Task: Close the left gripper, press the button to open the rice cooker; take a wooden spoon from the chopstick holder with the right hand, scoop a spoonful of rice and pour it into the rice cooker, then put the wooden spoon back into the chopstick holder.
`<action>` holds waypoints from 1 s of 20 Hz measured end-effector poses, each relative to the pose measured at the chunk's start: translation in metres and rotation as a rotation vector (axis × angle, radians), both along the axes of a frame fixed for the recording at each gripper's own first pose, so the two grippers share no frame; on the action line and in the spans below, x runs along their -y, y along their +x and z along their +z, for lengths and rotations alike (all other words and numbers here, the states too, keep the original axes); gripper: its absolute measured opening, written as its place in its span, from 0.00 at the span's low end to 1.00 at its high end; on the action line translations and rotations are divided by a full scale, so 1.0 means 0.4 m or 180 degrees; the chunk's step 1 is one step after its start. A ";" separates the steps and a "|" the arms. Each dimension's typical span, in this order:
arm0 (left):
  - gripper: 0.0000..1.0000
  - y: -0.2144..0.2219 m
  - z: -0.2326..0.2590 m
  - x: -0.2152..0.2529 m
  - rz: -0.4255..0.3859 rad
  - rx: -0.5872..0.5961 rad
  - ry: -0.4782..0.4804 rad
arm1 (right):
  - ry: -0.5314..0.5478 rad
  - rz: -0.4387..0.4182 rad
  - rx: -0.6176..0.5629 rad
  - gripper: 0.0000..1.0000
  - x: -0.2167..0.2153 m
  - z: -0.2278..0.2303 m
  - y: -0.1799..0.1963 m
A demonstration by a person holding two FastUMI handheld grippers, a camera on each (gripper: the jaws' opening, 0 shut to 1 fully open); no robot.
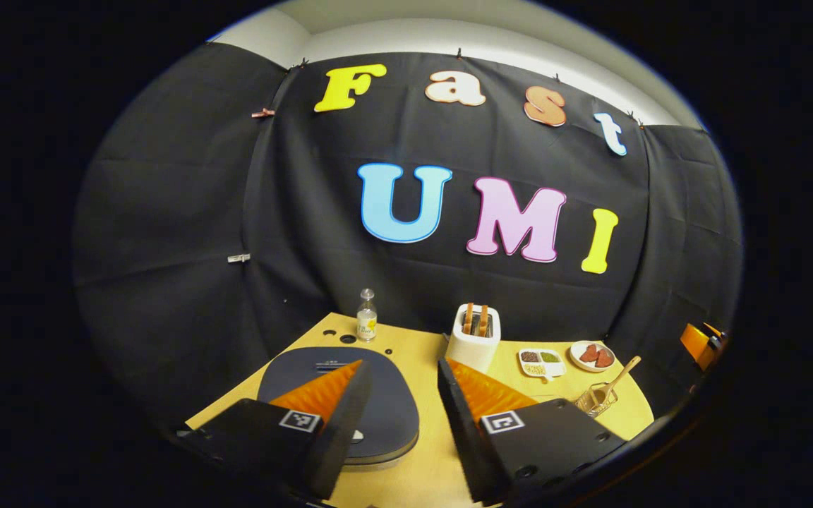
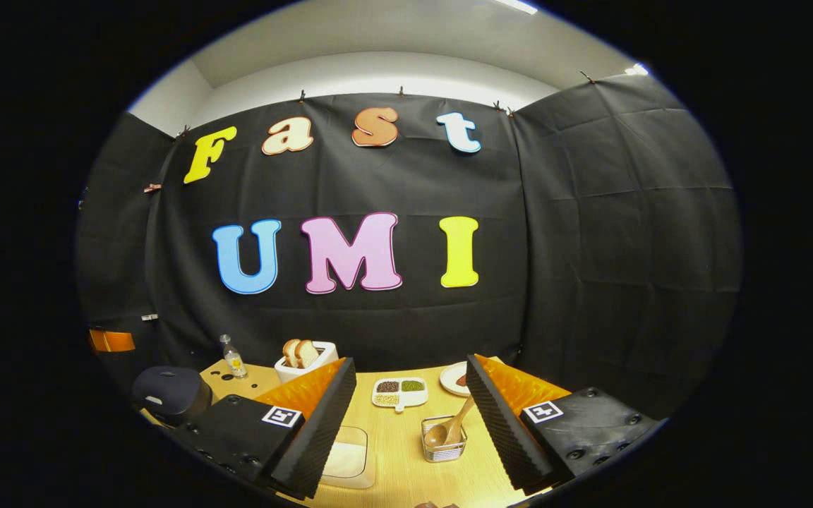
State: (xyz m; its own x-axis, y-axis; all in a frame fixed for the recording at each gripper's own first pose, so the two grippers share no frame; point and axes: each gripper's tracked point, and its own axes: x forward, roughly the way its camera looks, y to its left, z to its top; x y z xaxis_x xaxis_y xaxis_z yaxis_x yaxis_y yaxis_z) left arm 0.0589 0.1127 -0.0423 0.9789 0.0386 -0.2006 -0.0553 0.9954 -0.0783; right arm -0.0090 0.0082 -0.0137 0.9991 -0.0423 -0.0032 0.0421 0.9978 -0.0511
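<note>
No writing can be read: the bottle (image 1: 366, 315) at the table's back carries a yellow label, too small to make out.

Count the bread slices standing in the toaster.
2. Both slices stand upright side by side in the slots of the white toaster, at the back of the table: one slice on the left, one on the right. None seems hidden.

The left gripper (image 1: 404, 374) and the right gripper (image 2: 411, 374) both hover above the table with fingers spread wide apart, gripping nothing.
</note>
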 end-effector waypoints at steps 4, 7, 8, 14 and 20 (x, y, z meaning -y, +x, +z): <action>0.42 0.003 -0.072 -0.067 0.0033 -0.0348 -0.0117 | 0.0021 -0.0048 -0.0013 0.98 0.010 -0.005 -0.003; 0.22 0.012 -0.138 -0.115 0.0061 -0.0579 -0.0176 | 0.0013 -0.0072 -0.0075 0.98 0.012 -0.016 -0.012; 0.14 0.012 -0.163 -0.128 0.0067 -0.0654 -0.0151 | -0.0004 -0.0085 -0.0083 0.98 0.014 -0.020 -0.014; 0.06 0.015 -0.282 -0.125 -0.0135 -0.0980 -0.0172 | -0.0022 -0.0181 -0.0184 0.98 0.038 -0.040 -0.032; 0.06 0.031 -0.361 -0.117 -0.0198 -0.1169 -0.0178 | -0.0070 -0.0226 -0.0280 0.98 0.051 -0.060 -0.054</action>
